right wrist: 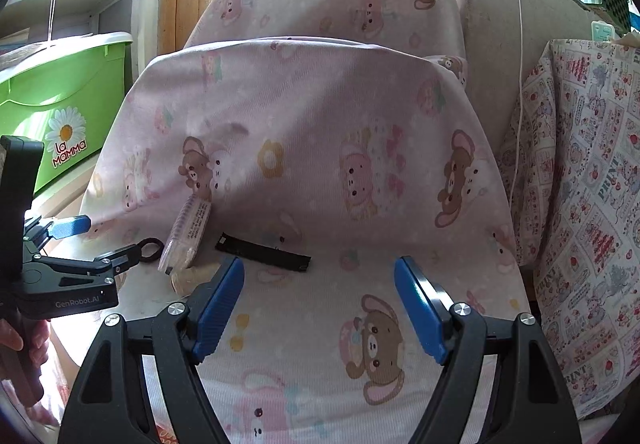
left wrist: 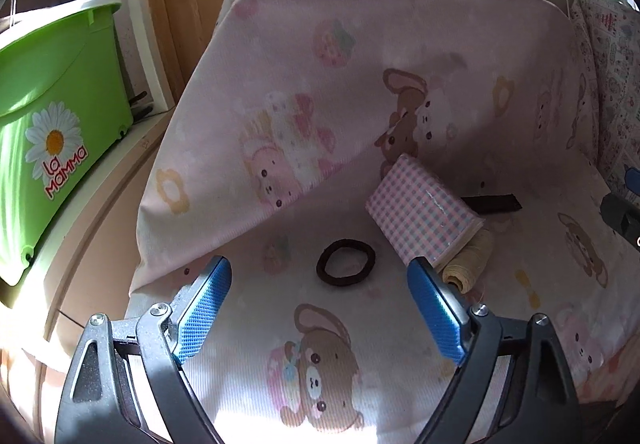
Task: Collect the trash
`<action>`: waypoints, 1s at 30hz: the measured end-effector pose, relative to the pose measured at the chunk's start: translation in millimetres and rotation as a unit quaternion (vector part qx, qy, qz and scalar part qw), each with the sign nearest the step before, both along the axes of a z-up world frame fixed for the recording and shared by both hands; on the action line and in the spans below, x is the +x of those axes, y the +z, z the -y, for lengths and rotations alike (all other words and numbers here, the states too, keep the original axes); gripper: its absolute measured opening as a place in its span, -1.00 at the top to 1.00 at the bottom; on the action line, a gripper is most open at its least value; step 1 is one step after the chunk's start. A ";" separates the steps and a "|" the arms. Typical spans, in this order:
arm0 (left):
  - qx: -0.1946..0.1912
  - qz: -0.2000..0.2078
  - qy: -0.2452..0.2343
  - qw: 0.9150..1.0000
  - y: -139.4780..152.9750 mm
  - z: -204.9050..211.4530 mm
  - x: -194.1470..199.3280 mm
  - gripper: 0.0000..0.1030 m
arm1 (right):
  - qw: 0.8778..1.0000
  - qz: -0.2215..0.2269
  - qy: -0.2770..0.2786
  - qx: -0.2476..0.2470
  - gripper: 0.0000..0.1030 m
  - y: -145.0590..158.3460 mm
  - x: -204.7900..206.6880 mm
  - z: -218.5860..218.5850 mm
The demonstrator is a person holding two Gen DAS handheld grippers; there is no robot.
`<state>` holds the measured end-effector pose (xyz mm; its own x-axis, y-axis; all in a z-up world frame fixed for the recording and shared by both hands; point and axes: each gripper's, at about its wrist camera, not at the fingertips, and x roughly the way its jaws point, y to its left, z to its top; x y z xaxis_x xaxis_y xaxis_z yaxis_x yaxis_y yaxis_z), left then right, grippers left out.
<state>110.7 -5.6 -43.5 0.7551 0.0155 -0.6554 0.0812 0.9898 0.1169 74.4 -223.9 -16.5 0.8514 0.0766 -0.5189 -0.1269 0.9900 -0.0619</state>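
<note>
Two pairs of jaws stand wide and empty over the bear-print sheet (left wrist: 320, 84). Beyond the left gripper (left wrist: 320, 276), near its right jaw, lie a checked packet (left wrist: 424, 212), a beige roll (left wrist: 468, 264), then a dark hair tie (left wrist: 346, 262) centred ahead. A black strip (right wrist: 264, 252) lies ahead-left of the right gripper (right wrist: 320, 276)

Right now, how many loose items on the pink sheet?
4: hair tie nearest the left tool, checkered packet beside it, beige roll under the packet, black strip behind. More may be hidden.
</note>
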 end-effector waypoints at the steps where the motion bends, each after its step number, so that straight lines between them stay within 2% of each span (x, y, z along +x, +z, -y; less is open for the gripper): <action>1: 0.006 0.003 0.000 1.000 -0.2 2.2 2.6 -0.71 | 1.000 0.000 -0.001 -0.001 -0.54 0.4 0.5 1.0; 5: -0.030 -0.028 0.004 0.999 -6.0 1.2 17.0 -0.53 | 1.000 0.007 -0.007 -0.004 -0.54 3.5 -0.8 5.3; 11: -0.059 -0.056 0.030 0.996 -18.9 -7.9 33.2 -0.52 | 1.000 0.011 -0.016 -0.005 -0.54 6.4 -1.9 13.8; 13: -0.061 -0.058 0.034 0.996 -22.6 -9.0 34.0 -0.46 | 1.000 0.010 -0.018 -0.004 -0.54 6.5 -2.5 16.3; 16: -0.043 -0.056 0.031 0.997 -28.3 -7.4 33.3 -0.25 | 1.000 0.009 -0.018 -0.005 -0.54 6.5 -4.4 18.4; 17: -0.036 -0.055 0.029 0.997 -29.5 -5.4 32.9 -0.09 | 1.000 0.009 -0.018 -0.005 -0.54 6.3 -5.0 18.8; 18: -0.032 -0.053 0.027 0.998 -31.0 -1.9 30.7 0.17 | 1.000 0.009 -0.018 -0.006 -0.54 6.0 -5.6 18.9; 19: -0.032 -0.051 0.023 0.998 -30.9 -0.9 29.8 0.30 | 1.000 0.009 -0.017 -0.007 -0.54 5.7 -6.2 19.0; 21: -0.028 -0.047 0.023 0.998 -28.4 2.6 27.2 0.86 | 1.000 0.010 -0.017 -0.012 -0.54 5.2 -7.3 17.5; 24: -0.047 -0.033 0.026 0.998 -17.8 0.4 20.4 1.00 | 1.000 0.014 -0.013 -0.018 -0.54 6.6 -9.5 14.5; 30: -0.081 0.002 0.025 0.996 10.8 -9.8 4.3 1.00 | 1.000 0.020 0.003 -0.017 -0.54 8.4 -14.5 6.1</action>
<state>115.0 4.2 -32.8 0.7584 -0.0526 -0.6497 0.0314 0.9985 -0.0441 59.9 -229.9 -8.2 0.8710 0.0657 -0.4868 -0.1304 0.9864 -0.1001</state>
